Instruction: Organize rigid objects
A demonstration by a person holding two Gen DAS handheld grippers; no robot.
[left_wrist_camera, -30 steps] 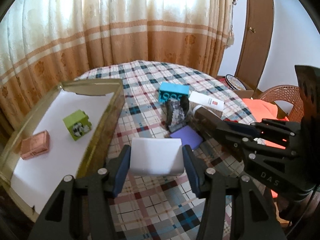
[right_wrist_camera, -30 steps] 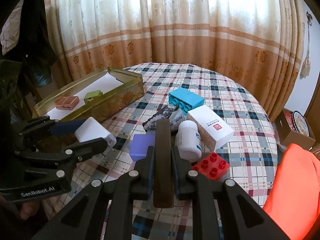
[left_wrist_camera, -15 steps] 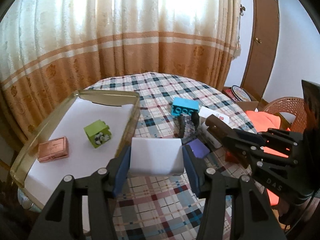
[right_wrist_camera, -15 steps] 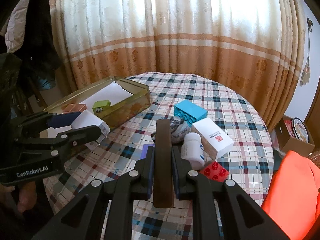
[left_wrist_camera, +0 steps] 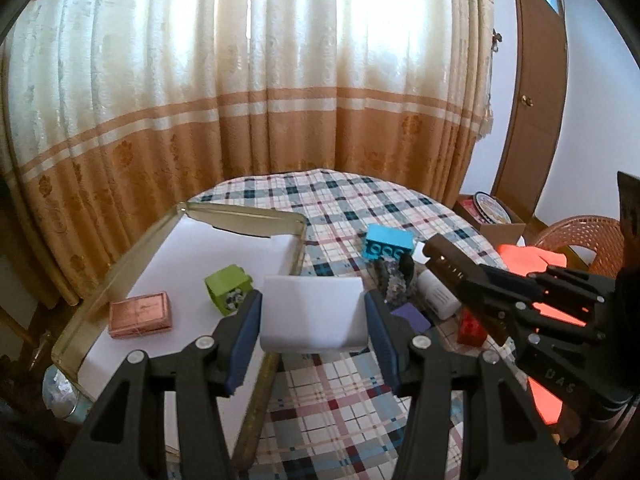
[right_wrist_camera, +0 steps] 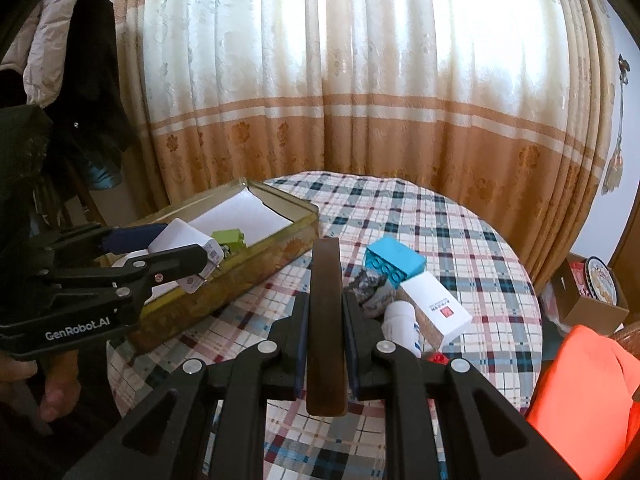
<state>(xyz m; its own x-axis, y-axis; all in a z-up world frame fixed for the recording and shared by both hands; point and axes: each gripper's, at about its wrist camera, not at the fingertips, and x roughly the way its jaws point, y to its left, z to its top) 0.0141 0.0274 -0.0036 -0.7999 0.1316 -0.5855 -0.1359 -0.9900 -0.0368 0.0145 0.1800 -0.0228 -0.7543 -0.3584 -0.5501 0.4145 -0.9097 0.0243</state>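
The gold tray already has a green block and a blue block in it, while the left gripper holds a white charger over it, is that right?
Not quite. The blue block sits on the checked tablecloth, outside the gold tray. Beside the green block in the tray lies a copper-pink box, as the left wrist view shows. The left gripper does hold the white charger over it.

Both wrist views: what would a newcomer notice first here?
Each gripper is loaded: the left gripper clamps a white block over the near edge of the gold tray, and the right gripper pinches a dark brown slab. Behind them, a blue brick heads the clutter on the plaid tablecloth.
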